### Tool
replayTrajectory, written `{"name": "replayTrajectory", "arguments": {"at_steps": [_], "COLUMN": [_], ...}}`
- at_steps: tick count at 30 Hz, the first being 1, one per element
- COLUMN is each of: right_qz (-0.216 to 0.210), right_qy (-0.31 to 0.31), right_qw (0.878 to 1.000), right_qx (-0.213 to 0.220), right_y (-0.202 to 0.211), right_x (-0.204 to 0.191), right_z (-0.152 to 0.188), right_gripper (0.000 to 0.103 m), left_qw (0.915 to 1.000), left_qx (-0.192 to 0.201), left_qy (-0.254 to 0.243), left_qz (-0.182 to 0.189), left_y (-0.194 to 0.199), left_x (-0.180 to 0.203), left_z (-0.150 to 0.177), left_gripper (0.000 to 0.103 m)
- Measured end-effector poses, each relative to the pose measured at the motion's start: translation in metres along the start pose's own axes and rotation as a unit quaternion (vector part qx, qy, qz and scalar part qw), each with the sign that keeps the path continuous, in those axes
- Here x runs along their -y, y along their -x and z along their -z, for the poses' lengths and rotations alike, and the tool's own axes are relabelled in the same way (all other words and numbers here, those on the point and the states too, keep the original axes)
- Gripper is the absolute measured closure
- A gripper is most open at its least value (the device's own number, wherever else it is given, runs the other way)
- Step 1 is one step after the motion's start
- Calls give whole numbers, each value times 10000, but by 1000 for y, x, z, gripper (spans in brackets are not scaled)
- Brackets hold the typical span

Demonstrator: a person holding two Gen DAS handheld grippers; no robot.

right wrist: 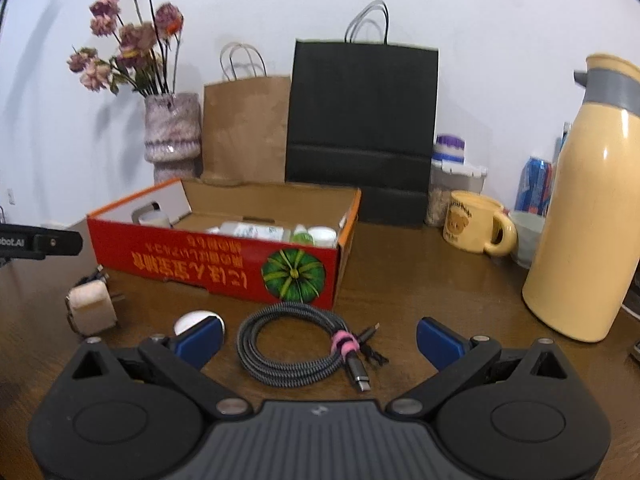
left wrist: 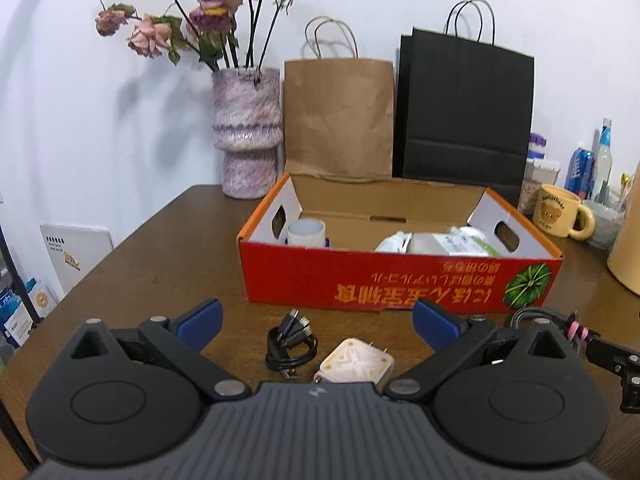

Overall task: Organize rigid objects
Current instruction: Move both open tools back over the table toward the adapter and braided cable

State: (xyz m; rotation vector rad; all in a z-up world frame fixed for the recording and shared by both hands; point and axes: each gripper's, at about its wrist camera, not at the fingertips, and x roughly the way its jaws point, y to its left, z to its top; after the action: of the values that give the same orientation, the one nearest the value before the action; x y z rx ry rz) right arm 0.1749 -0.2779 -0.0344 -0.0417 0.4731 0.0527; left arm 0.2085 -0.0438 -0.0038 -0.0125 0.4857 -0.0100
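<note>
Chargers and cables are seen loose on the wooden table, in front of the red cardboard box. The left gripper is held wide apart and empty, and the white plug adapter lies directly between its blue pads, close in, with the small black cable bundle just left of it. The right gripper is likewise spread wide and empty, and the braided grey cable coil is centred ahead of it, its pink tie and plugs pointing right. Each item is judged nearer to the gripper framing it. The box lies straight beyond both, so a forward lift over its near wall would be called for.
</note>
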Motion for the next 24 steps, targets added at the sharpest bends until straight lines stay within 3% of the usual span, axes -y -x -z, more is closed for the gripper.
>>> {"name": "replayTrajectory", "arguments": {"at_steps": [14, 19, 24], "right_qz": [-297, -380, -471], "right_qy": [268, 362, 121], "right_qw": [9966, 9920, 9915], "right_qx": [-715, -1148, -1204], "right_y": [-46, -71, -85], "right_x": [-11, -18, -12], "right_z": [-5, -5, -7], "right_gripper": [0, 0, 0], "left_qw": [9996, 9993, 9992], "left_qx": [-261, -341, -355], "left_qy": [-3, -18, -21], "left_qz": [-121, -154, -163], "left_y": [-15, -19, -19], "left_x": [-3, -3, -3], "left_z": [6, 7, 7], "left_gripper": [0, 0, 0]}}
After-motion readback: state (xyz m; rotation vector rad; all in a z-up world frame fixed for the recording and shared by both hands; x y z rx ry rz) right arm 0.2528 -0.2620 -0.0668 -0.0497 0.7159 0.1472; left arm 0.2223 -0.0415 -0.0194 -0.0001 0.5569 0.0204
